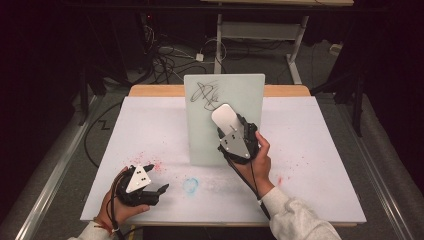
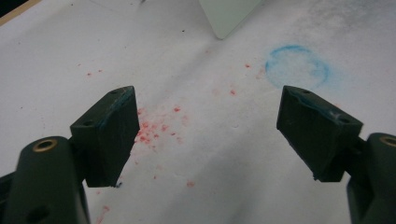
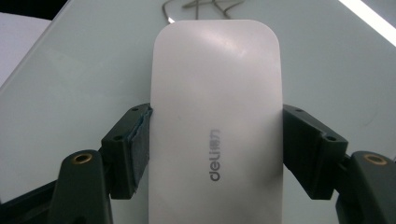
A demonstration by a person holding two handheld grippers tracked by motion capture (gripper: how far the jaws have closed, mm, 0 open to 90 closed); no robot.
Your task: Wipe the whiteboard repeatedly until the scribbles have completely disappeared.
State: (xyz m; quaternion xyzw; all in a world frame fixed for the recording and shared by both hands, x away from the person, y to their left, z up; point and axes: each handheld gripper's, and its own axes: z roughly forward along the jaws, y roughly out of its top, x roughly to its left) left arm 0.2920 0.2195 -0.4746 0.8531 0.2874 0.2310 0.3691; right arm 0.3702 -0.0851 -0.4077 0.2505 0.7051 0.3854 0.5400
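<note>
A small whiteboard [image 1: 200,115] stands upright at the middle of the table, with a black scribble [image 1: 206,95] near its top. My right gripper [image 1: 235,131] is shut on a white rounded eraser [image 1: 225,119], whose flat face rests against the board just below the scribble. In the right gripper view the eraser [image 3: 217,116] sits between both jaws, the "deli" mark on its back, and the scribble [image 3: 205,5] shows at the top edge. My left gripper [image 1: 156,178] rests open low over the table's front left, jaws wide apart over red specks [image 2: 154,130].
The white table cover [image 1: 310,150] carries red dust at front left and right, and a faint blue ring [image 1: 190,185], [image 2: 297,66] near the front middle. Cables and desk legs [image 1: 218,45] lie on the floor beyond the table's far edge.
</note>
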